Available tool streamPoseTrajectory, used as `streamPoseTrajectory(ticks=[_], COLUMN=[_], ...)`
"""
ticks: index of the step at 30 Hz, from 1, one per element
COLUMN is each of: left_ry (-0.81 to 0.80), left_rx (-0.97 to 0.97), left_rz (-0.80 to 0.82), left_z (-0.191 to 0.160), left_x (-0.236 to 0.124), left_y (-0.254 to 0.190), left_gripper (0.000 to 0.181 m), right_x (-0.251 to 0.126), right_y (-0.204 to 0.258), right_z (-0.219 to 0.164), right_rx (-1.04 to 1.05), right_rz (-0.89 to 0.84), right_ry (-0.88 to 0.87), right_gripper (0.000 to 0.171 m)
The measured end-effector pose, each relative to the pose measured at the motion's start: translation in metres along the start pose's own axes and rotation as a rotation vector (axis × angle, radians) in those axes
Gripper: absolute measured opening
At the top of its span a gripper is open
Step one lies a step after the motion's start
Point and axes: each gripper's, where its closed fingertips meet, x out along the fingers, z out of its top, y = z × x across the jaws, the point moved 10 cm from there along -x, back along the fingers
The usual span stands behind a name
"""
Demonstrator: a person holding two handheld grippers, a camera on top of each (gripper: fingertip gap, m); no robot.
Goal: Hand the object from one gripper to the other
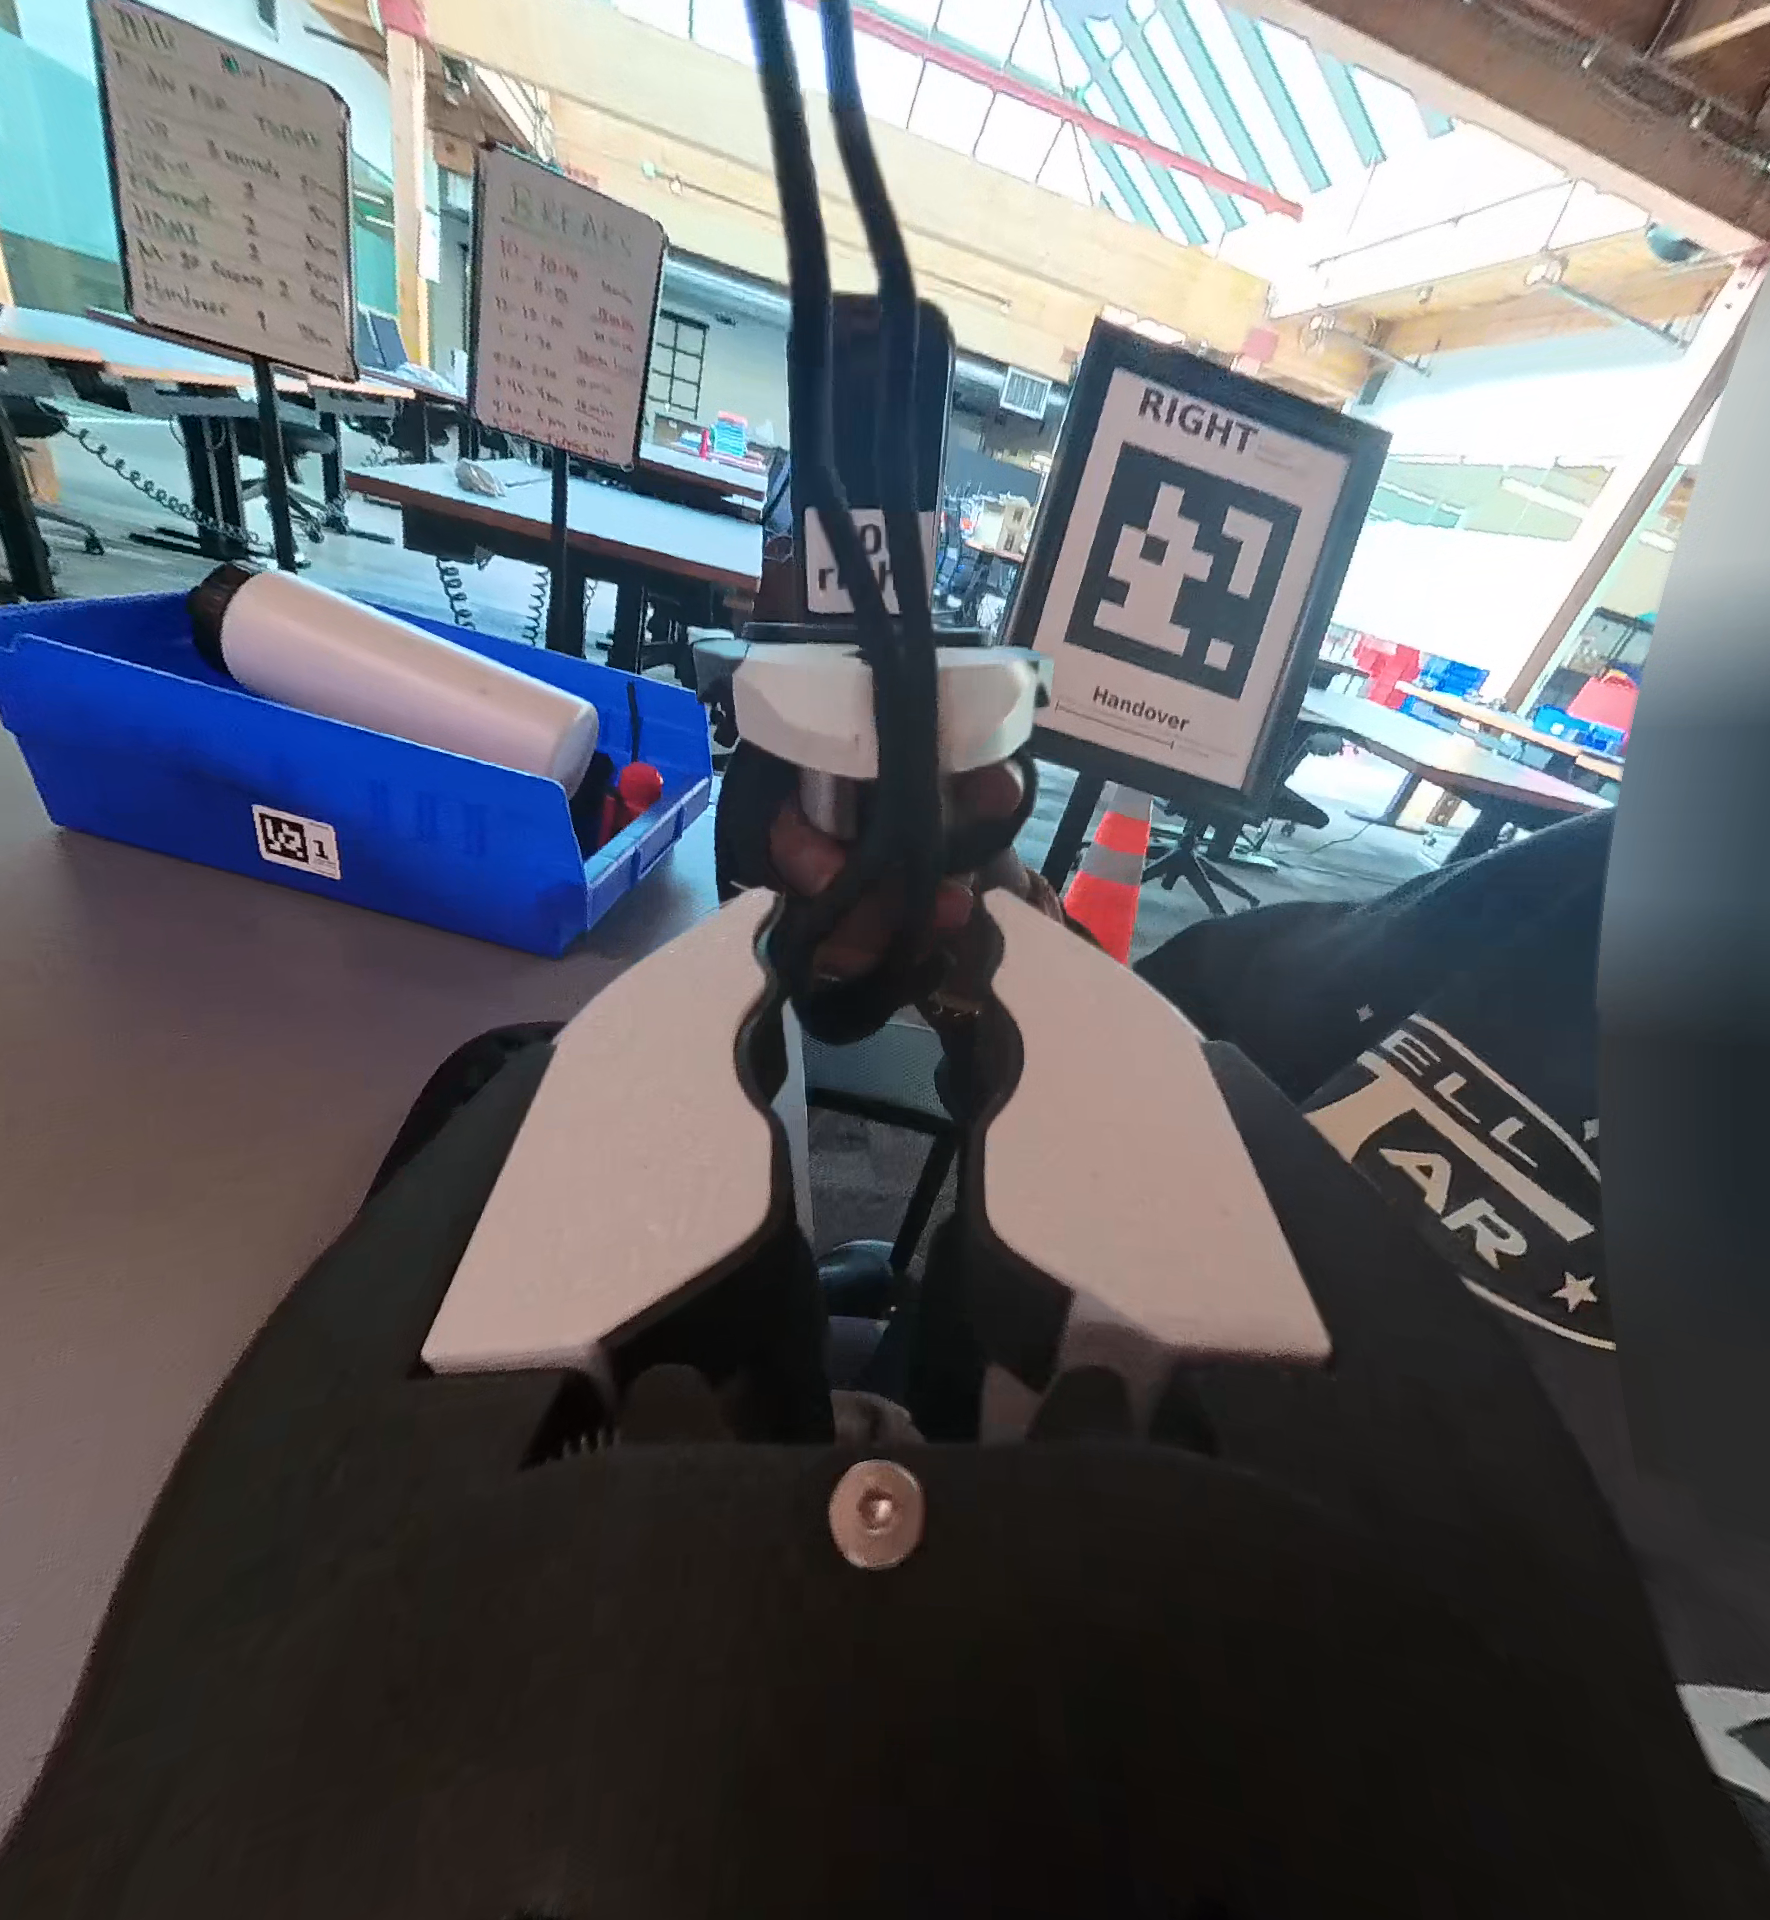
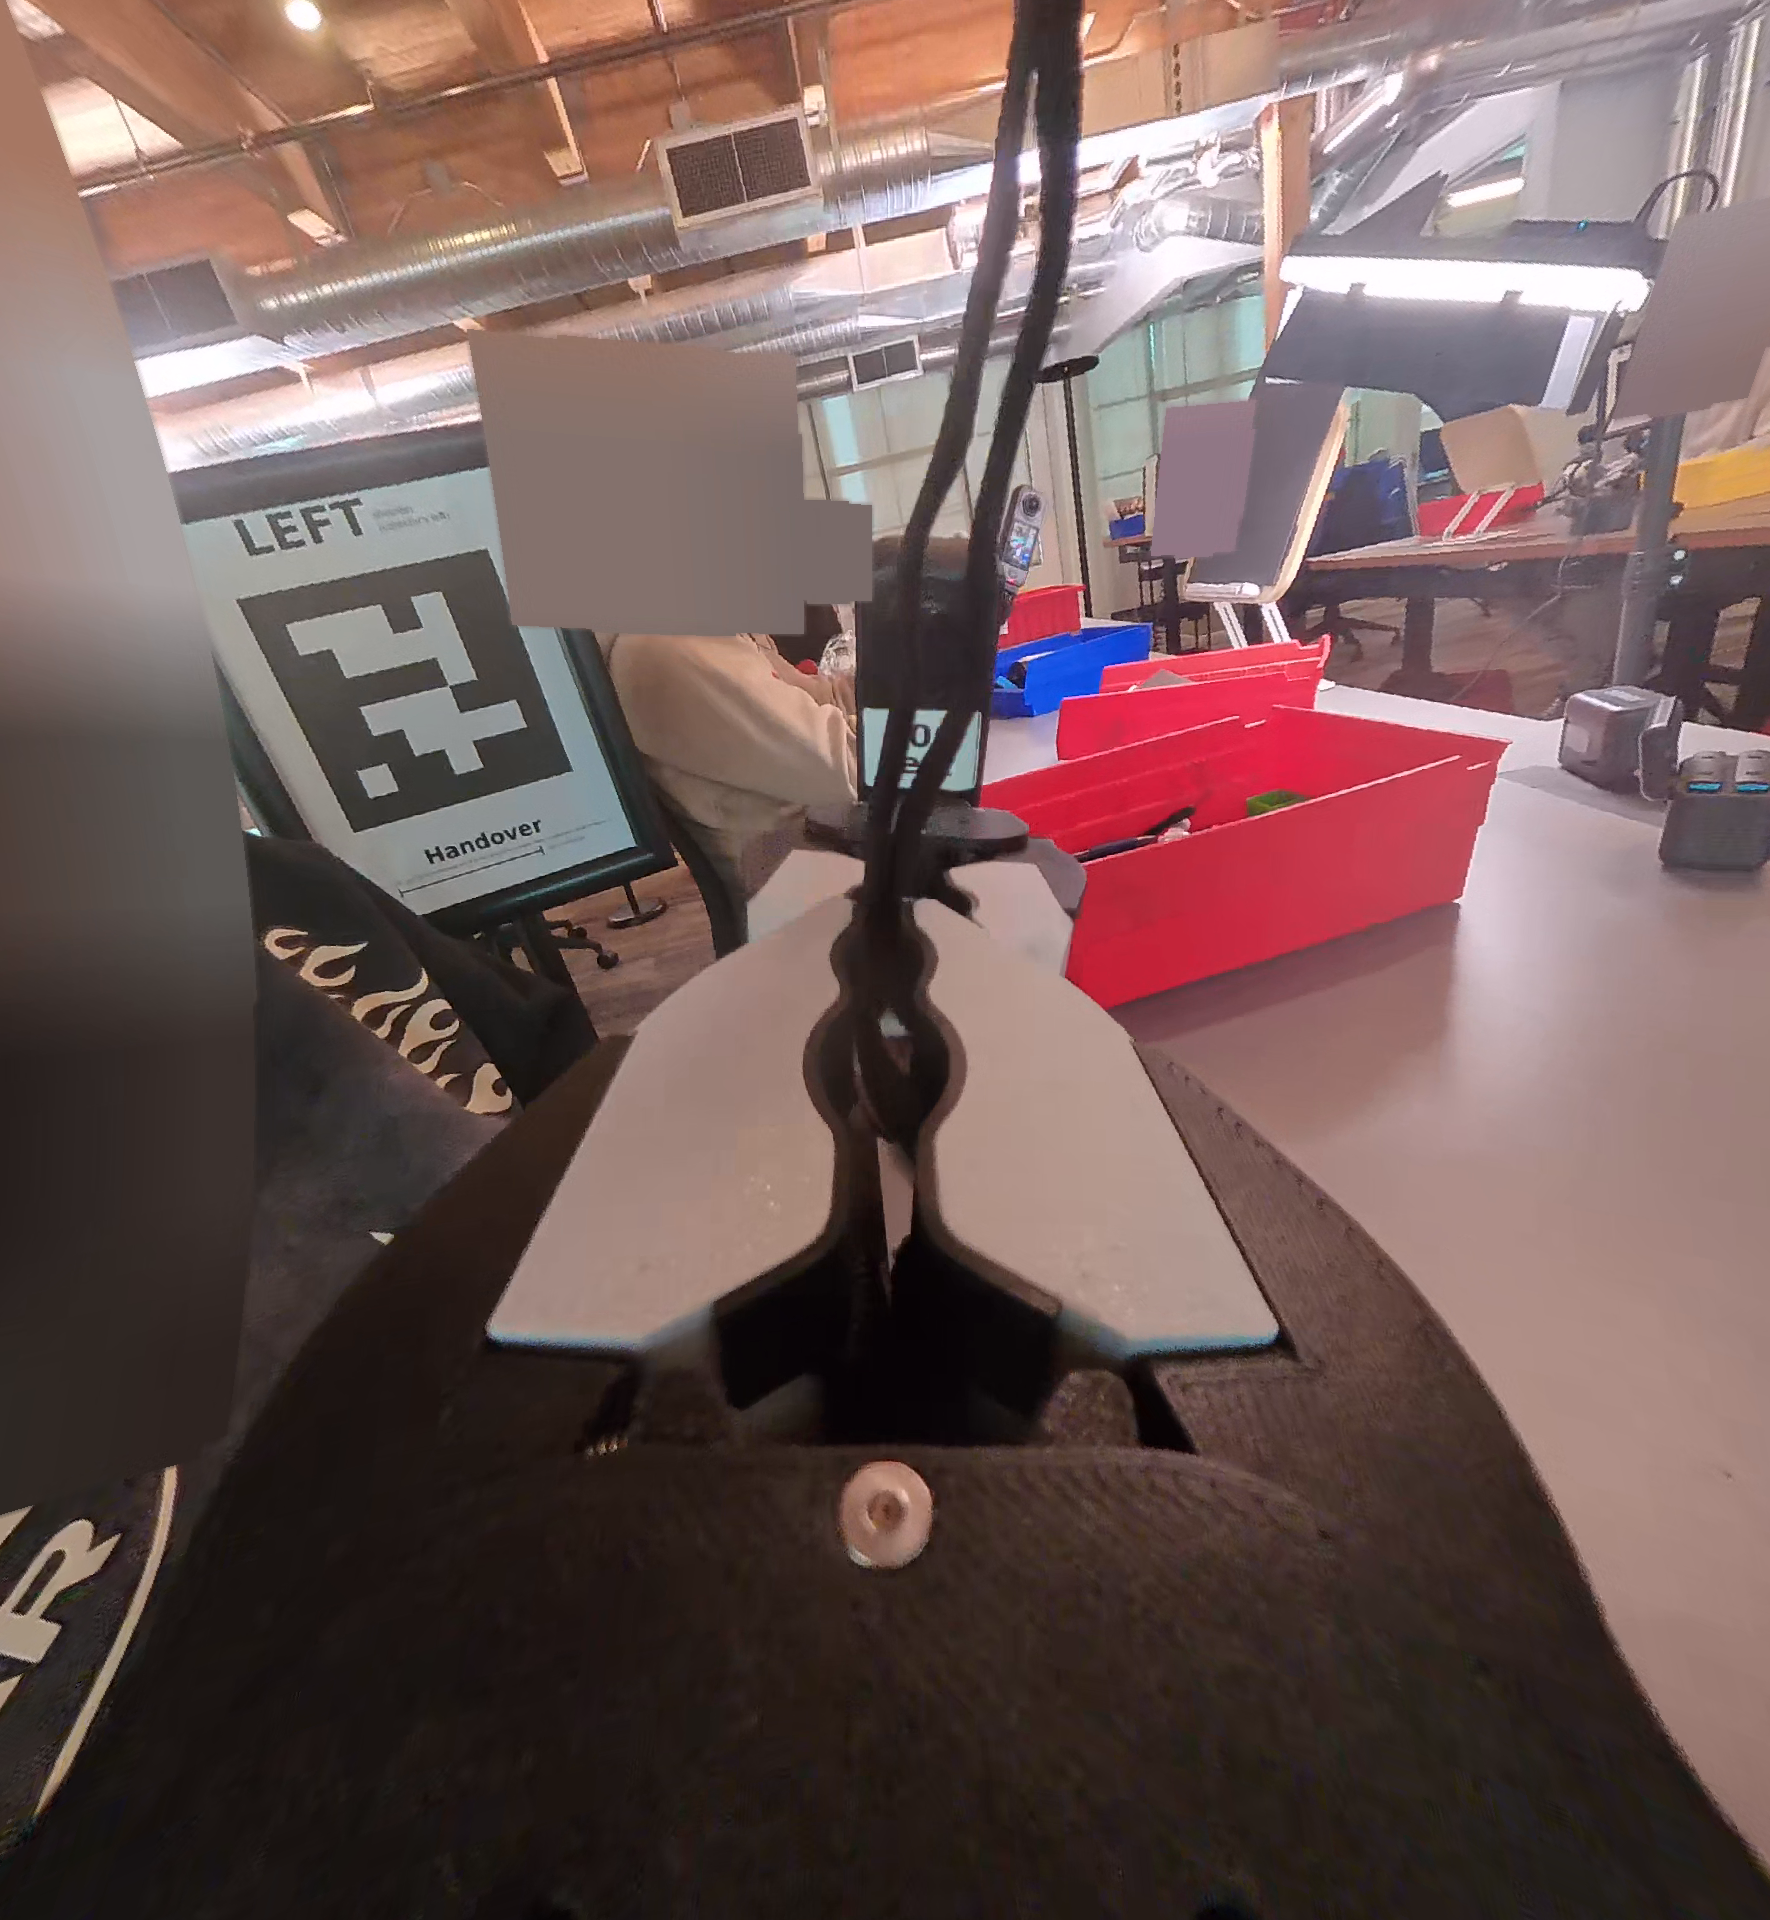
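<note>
A black cable (image 1: 803, 312) hangs in two strands from above and ends in a loop between the two grippers, which face each other tip to tip above the table's edge. In the left wrist view my left gripper (image 1: 876, 925) has a clear gap between its white fingers, and the cable's loop lies in that gap. Just beyond it, the right gripper (image 1: 891, 707) is held by a hand. In the right wrist view my right gripper (image 2: 886, 914) is shut tight on the cable (image 2: 1045, 83). The left gripper (image 2: 922, 831) shows just past its tips.
A blue bin (image 1: 133, 748) holding a white bottle (image 1: 393, 665) sits on the grey table (image 1: 133, 1039). Red bins (image 2: 1276, 883) stand on the table (image 2: 1483, 1143). Framed marker signs (image 1: 1193, 561) (image 2: 393, 675) and an orange cone (image 1: 1109, 873) stand beyond. The holder's black shirt (image 1: 1432, 1143) is close. Left and right tips are no more than a few centimetres apart.
</note>
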Motion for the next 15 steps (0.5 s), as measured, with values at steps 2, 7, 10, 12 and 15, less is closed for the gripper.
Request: streamPoseTrajectory(ticks=[2,7,10,12,15], left_ry=[0.006,-0.022,-0.084,-0.152,-0.244], left_rx=[0.015,0.029,0.022,0.019,0.023], left_rz=[-0.006,-0.012,-0.022,-0.026,-0.001], left_z=[-0.001,0.001,0.004,0.007,0.011], left_x=[0.001,0.001,-0.001,-0.005,-0.011], left_y=[0.000,-0.003,-0.004,-0.004,-0.003], left_gripper=[0.017,0.006,0.005,0.005,0.005], right_x=[-0.001,-0.001,-0.001,0.000,0.004], right_y=[0.001,0.001,0.000,0.000,0.001], right_z=[0.001,0.002,0.001,0.000,-0.003], right_rx=[-0.002,-0.014,-0.006,-0.011,-0.048], right_rz=[0.003,-0.028,-0.020,-0.024,-0.031], right_ry=[-0.004,-0.038,-0.039,-0.012,0.035], right_gripper=[0.005,0.008,0.018,0.026,0.032])
